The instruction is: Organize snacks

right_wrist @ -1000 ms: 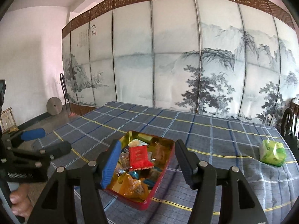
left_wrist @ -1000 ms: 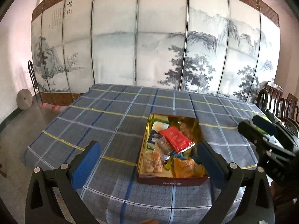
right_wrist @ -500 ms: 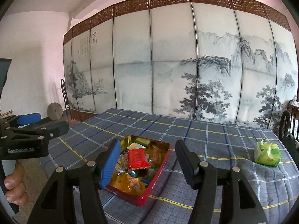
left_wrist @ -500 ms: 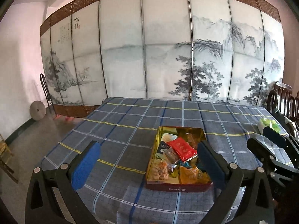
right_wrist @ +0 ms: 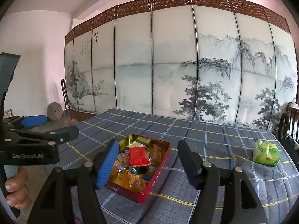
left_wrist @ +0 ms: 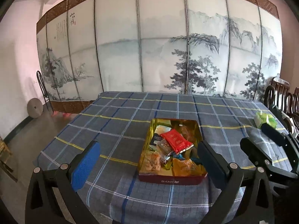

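Observation:
A red tin (left_wrist: 172,181) with a gold inside sits on the checked tablecloth, full of wrapped snacks, with a red packet (left_wrist: 175,140) on top. A green packet (left_wrist: 265,119) lies alone far right. My left gripper (left_wrist: 148,143) hangs open and empty in front of the tin. The right gripper (left_wrist: 261,143) shows at that view's right edge. In the right wrist view the tin (right_wrist: 158,169), red packet (right_wrist: 138,154) and green packet (right_wrist: 266,153) all show. My right gripper (right_wrist: 147,142) is short of the tin, its jaws opening with nothing between them.
The blue checked tablecloth (left_wrist: 112,127) covers a large table. A painted folding screen (left_wrist: 158,56) stands behind it. Dark wooden chairs (left_wrist: 280,97) crowd the right side. A stone disc (left_wrist: 34,108) leans on the left wall. A hand (right_wrist: 15,192) holds the left gripper (right_wrist: 46,128).
Both views have swung up and drawn back a little, showing more of the screen's top. The tin and packets lie as before. The left gripper sits higher in the right wrist view.

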Available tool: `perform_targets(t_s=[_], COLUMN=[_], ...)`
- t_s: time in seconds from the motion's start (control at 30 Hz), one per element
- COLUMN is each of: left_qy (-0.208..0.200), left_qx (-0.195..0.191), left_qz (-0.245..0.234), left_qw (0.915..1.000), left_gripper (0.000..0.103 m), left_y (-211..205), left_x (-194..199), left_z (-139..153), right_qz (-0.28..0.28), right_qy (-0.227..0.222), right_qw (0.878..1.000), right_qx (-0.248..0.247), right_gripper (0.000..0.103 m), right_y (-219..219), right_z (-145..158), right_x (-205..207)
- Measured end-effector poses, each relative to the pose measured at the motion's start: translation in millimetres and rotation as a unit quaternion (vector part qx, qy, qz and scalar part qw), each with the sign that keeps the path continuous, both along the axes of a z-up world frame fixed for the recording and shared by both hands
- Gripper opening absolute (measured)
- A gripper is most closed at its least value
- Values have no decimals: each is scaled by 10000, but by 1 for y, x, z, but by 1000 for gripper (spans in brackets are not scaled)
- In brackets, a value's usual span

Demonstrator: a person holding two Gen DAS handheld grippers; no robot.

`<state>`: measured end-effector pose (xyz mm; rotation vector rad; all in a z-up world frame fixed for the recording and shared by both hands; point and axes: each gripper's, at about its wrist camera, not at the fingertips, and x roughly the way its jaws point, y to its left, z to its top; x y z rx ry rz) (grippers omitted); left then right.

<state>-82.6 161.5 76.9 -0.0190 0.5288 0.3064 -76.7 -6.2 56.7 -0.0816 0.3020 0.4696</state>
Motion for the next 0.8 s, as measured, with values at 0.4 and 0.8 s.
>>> perform_targets(t_s=[0.4,0.8], left_qy=[125,399], left_qx=[63,312], left_qz=[-89,-247], left_qw=[9999,9984], left_gripper=[102,103], left_y=[-3,-15], left_x=[1,18], left_z=[-7,-20], right_qz=[-54,-1614], right_qy=[161,1274], right_qw=[9998,9761], right_qx=[46,-707], right_gripper=[73,73], right_y=[-6,-133], right_z=[-6,-73], right_x=[2,91])
